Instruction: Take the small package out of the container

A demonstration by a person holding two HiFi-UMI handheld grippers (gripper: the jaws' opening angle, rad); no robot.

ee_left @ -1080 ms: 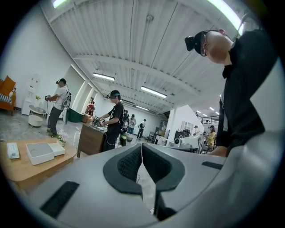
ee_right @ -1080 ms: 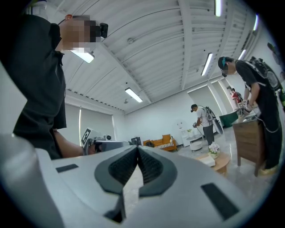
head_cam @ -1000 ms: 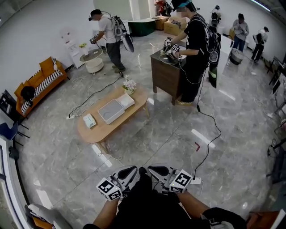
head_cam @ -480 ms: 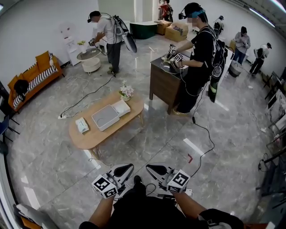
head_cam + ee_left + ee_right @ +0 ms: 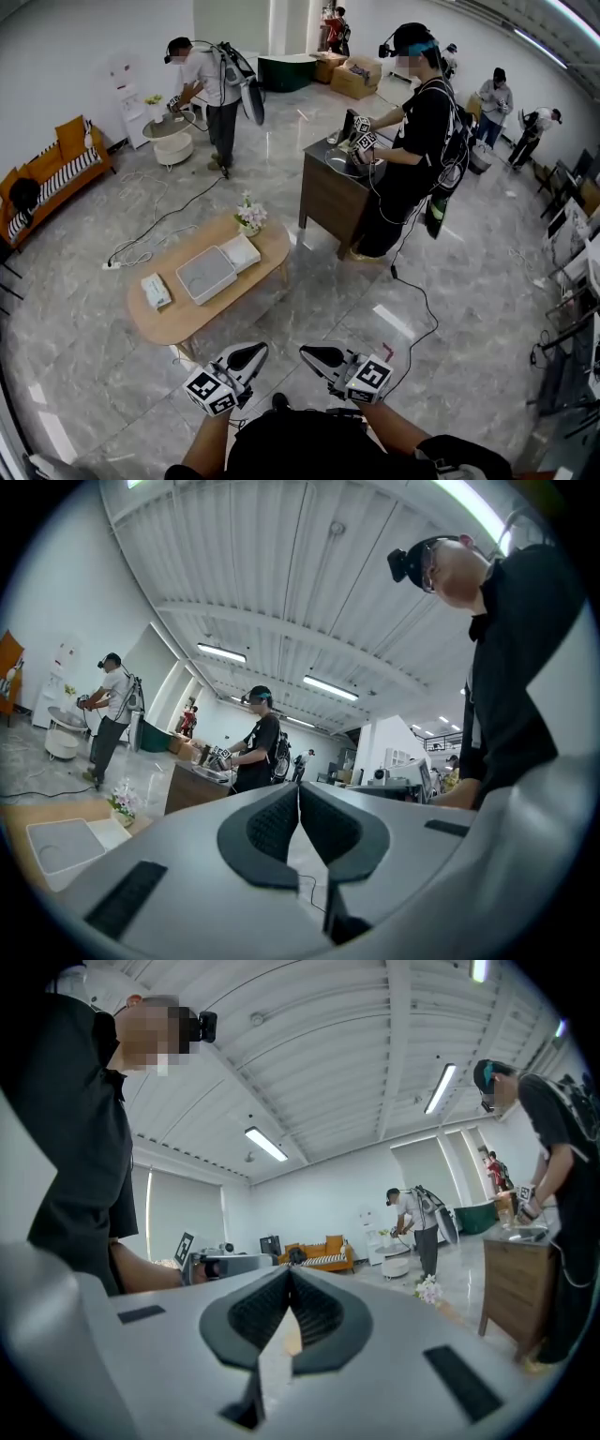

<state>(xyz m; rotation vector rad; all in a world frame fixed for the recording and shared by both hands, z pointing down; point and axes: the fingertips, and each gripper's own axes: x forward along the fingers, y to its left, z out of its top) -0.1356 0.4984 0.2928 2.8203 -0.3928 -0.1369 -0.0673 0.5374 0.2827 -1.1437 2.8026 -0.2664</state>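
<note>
At the bottom of the head view, the wearer's bare forearms hold two grey grippers level above the grey marbled floor (image 5: pixel 309 291), each carrying a black-and-white marker cube. The left gripper (image 5: pixel 247 355) has its dark ribbed fingers (image 5: pixel 272 822) pressed together with nothing between them. The right gripper (image 5: pixel 317 356) is closed too. Its fingers (image 5: pixel 258 1312) meet at the tip and hold nothing (the pale sliver below the tip is only background seen past the pads).

Well ahead of both grippers, to the left, stands a low oval table with a light wooden tabletop (image 5: pixel 159 323). The pale grey square container (image 5: pixel 206 274) lies near its middle. A flat white box (image 5: pixel 241 253) lies just beside the container's far corner. A small pale flat package (image 5: pixel 156 291) lies towards the left end, apart from the container. What the container itself holds cannot be told from here. A pot of pink and white flowers (image 5: pixel 249 216) stands at the far edge. Neither gripper is near any of these.

A thin black cable (image 5: pixel 427 309) snakes over the floor on the right. It runs towards a dark brown wooden cabinet (image 5: pixel 323 192), where a person in black clothes (image 5: pixel 412 141) stands with marker-cube grippers over its top.

Farther left, a person in a white shirt (image 5: pixel 202 80) stands by a small round white side table (image 5: pixel 172 141), and an orange sofa (image 5: pixel 52 173) lines the left wall. Brown cardboard boxes (image 5: pixel 356 80) sit at the back, and more people stand at the far right.
</note>
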